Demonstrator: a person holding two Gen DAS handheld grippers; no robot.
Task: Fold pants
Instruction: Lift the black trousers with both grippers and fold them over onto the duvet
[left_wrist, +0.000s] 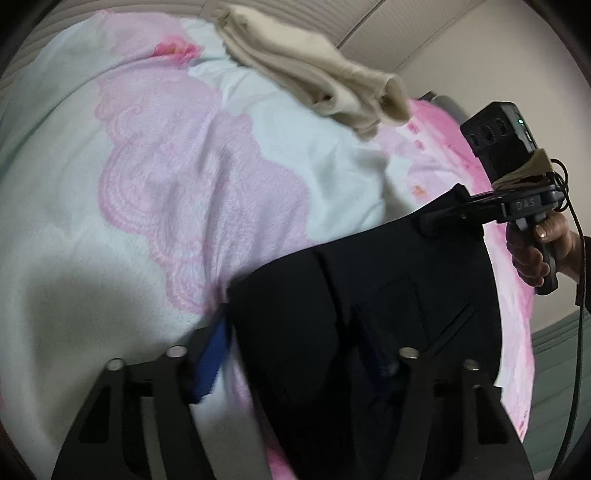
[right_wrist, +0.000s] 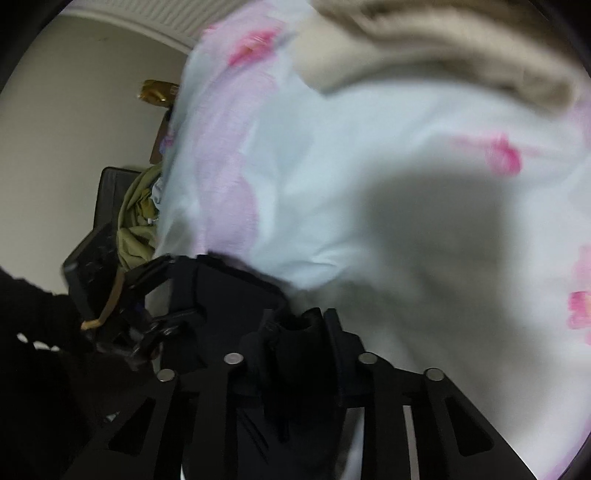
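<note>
The bed (left_wrist: 122, 206), under a pale floral sheet, carries everything. The black pants (left_wrist: 369, 295) lie at its near edge, their long axis hidden; wide bare sheet lies beyond them. Further beyond the pants sits folded beige clothing (left_wrist: 317, 77). The left tool (left_wrist: 295, 354) stands part open astride the pants' near corner. The right tool (right_wrist: 295, 332), marked "DAS", pinches a fold of pants.

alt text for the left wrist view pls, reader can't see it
Black pants lie on a bed sheet printed pale blue and pink, their near edge between the left gripper fingers. At right, the right gripper, held by a hand, pinches the pants' far corner. A folded beige garment lies further back on the sheet.
</note>
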